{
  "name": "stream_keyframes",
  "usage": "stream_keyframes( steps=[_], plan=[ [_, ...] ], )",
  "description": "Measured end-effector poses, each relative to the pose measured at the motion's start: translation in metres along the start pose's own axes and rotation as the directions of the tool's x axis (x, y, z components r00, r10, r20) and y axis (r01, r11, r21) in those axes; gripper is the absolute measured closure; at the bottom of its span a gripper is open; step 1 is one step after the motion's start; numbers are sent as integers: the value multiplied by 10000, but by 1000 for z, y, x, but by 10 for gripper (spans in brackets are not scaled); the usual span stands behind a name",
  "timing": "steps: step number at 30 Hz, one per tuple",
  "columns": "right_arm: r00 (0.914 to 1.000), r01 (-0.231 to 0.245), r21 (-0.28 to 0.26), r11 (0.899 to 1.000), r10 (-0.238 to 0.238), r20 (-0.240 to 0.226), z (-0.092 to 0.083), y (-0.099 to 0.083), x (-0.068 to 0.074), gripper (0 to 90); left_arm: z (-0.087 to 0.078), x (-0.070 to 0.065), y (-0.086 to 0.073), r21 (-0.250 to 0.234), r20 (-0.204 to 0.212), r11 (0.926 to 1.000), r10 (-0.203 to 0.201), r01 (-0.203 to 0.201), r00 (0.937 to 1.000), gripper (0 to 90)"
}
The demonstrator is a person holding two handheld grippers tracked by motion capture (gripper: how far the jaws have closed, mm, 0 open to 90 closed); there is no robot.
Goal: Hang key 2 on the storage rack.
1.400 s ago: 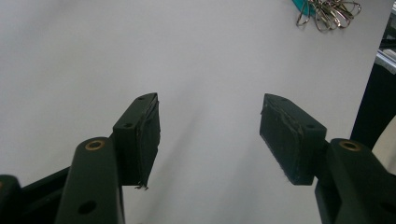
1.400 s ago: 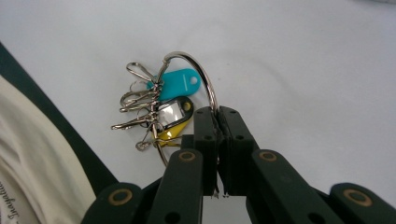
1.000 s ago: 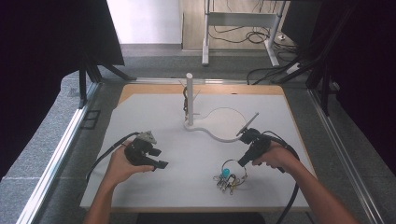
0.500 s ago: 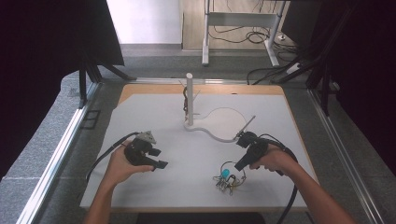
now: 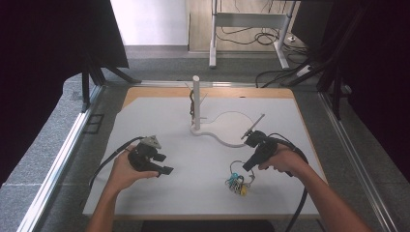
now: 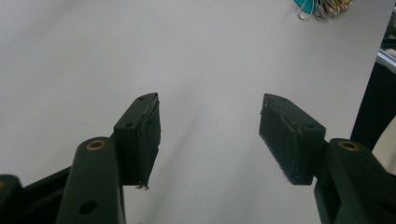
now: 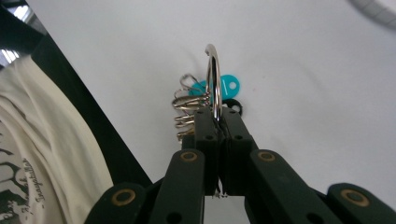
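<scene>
White tabletop (image 5: 159,116) carries a key bunch (image 5: 237,182) at lower centre, where the right gripper (image 7: 217,116) pinches its large ring (image 7: 213,79) thinly, so it may twist free, while the left gripper (image 6: 208,128) gapes empty.

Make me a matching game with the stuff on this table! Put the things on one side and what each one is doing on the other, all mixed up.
Things:
1. left gripper
2. right gripper
3. white post
4. teal tag

States:
A. stands upright at the far middle of the white mat
B. jaws wide apart, nothing between them
C. hangs with the keys on the big metal ring
D. jaws squeezed shut on the big metal ring

Pairs: 1-B, 2-D, 3-A, 4-C
</scene>
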State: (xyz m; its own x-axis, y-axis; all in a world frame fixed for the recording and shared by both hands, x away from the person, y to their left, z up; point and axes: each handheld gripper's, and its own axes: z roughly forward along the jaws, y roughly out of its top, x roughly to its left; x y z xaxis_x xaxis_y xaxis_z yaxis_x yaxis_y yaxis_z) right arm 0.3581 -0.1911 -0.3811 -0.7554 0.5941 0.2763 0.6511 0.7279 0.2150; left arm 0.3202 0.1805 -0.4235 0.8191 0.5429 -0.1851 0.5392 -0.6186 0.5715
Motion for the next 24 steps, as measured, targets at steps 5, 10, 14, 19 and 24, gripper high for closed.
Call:
stream_keyframes(
  steps=[5,10,14,19,24],
  plan=[
    [9997,-256,-341,9991,256,-8,-15,8,-7,873,0,0,0,27,-16,10000,6,-6,10000,390],
    [9996,-270,-569,9980,276,105,-30,17,-9,874,-1,0,0,-10,-21,10000,-31,31,10000,390],
    [9991,-360,-596,9976,374,221,-39,25,-11,874,0,0,0,-9,-5,10000,-15,15,10000,391],
    [9985,-417,-581,9974,436,319,-45,32,-12,874,-1,0,0,-19,-4,10000,-23,23,10000,392],
    [9988,-307,-754,9967,335,363,-52,38,-12,874,-2,0,0,-67,-6,10000,-45,45,10000,392]
  ],
)
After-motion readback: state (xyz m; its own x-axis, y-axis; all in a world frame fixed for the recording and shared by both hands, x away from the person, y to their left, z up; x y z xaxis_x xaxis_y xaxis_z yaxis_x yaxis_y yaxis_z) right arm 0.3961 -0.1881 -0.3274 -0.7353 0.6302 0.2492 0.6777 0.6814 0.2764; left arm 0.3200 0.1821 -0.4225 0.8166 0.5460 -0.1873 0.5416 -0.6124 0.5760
